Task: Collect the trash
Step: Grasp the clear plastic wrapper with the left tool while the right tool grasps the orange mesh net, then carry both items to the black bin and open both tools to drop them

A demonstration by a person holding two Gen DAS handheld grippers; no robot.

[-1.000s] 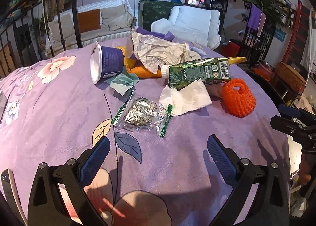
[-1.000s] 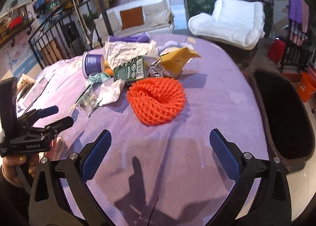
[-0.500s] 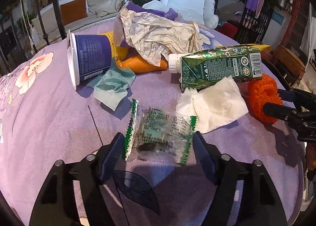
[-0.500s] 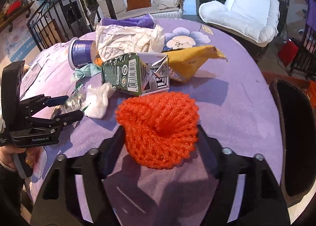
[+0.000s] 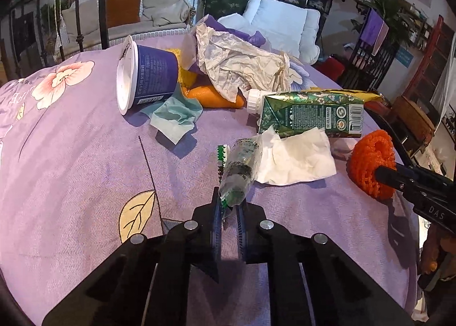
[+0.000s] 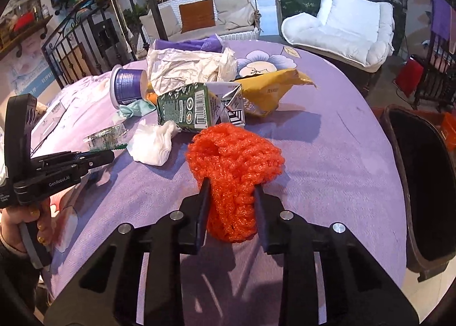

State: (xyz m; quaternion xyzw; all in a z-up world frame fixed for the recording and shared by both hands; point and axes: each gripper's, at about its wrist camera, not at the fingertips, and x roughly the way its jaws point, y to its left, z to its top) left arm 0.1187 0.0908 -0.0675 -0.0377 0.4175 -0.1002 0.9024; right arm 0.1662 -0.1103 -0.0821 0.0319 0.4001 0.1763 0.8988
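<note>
Both your grippers have closed since a moment ago — your left gripper (image 5: pixel 228 206) now pinches the clear wrapper (image 5: pixel 239 169), your right gripper (image 6: pixel 231 197) squeezes the orange foam net (image 6: pixel 233 160) on the purple tablecloth (image 6: pixel 327 140), near the black bin (image 6: pixel 421 183).

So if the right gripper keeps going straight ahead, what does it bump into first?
The right gripper is already shut on the orange foam net, so that goes along with it. Beyond the net, the green carton lies nearest in line, though depth is hard to judge in this fisheye view.
</note>
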